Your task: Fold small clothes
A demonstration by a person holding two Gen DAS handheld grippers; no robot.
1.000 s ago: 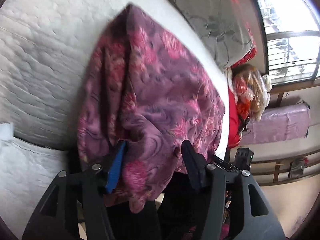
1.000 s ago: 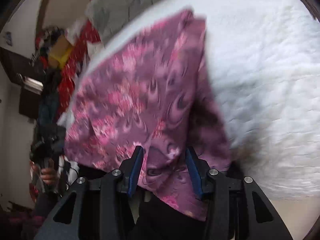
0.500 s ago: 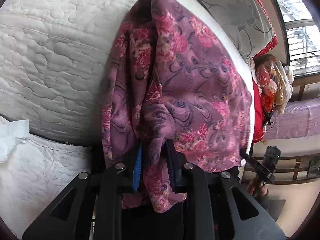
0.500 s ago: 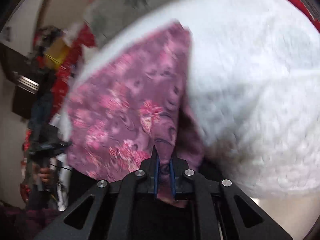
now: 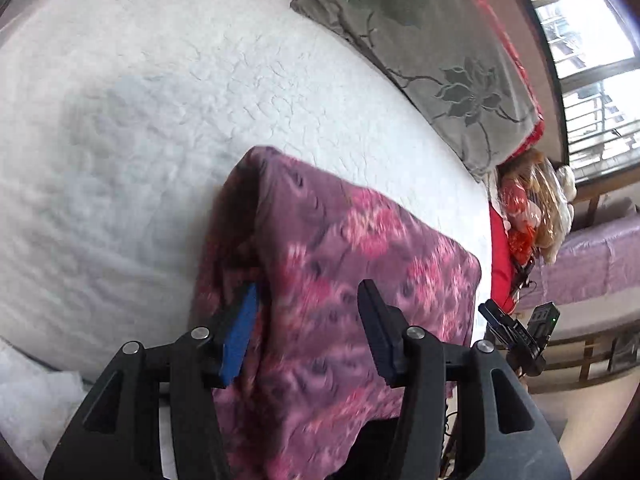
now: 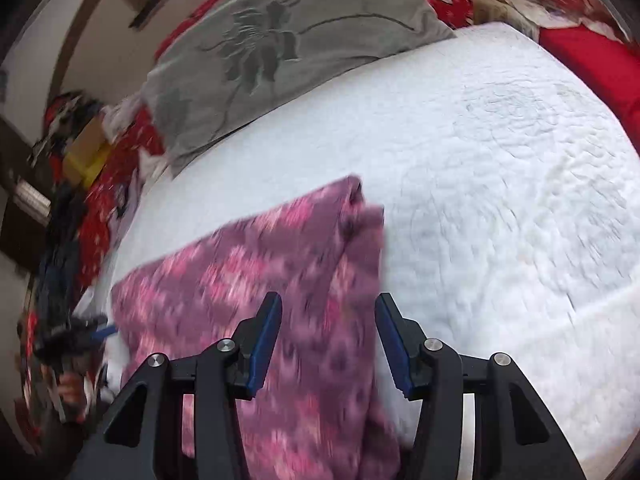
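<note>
Both claws, left claw (image 5: 308,316) and right claw (image 6: 328,332), opening, unclenched, over the floral garment (image 5: 360,280) beside the grey pillow (image 5: 432,52); we should lift clear without snagging the fold.

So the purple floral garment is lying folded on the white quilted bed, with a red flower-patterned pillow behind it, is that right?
Nearly: the flower-patterned pillow behind the purple floral garment is grey, not red, as the right wrist view shows. The white quilted bed part holds.

Left gripper (image 5: 308,304) and right gripper (image 6: 328,316): jaws opening, angled downward.
</note>
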